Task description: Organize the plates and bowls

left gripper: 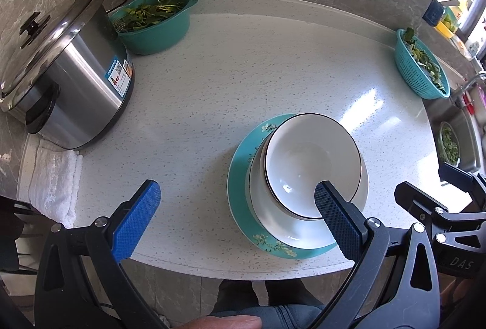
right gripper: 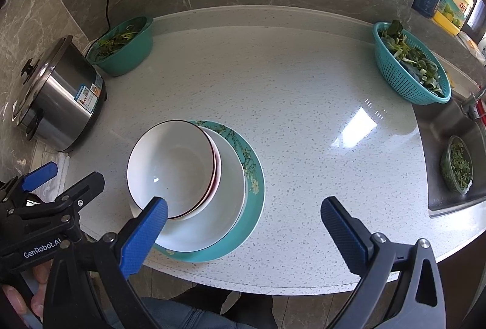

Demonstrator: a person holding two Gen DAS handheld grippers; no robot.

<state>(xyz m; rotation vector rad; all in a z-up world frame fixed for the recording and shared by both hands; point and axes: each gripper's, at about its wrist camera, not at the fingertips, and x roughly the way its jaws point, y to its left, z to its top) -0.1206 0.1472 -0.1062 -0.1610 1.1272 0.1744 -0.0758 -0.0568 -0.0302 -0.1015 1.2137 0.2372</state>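
A stack stands near the counter's front edge: a teal floral plate [left gripper: 240, 177] [right gripper: 253, 195] at the bottom, a white plate [left gripper: 273, 225] [right gripper: 224, 207] on it, and a white dark-rimmed bowl [left gripper: 306, 155] [right gripper: 173, 165] on top. A second red-rimmed bowl [right gripper: 216, 174] peeks out beneath the top one. My left gripper [left gripper: 234, 201] is open above the counter, its right finger over the bowl's near rim, nothing held. My right gripper [right gripper: 243, 213] is open too, its left finger overlapping the bowl's near edge.
A steel rice cooker [left gripper: 66, 80] [right gripper: 57, 98] stands at the left with a white cloth [left gripper: 54, 177] before it. A teal bowl of greens [left gripper: 155, 19] [right gripper: 124, 43] sits at the back. A teal colander [left gripper: 422, 64] [right gripper: 410, 64] and a sink [right gripper: 452, 152] are on the right.
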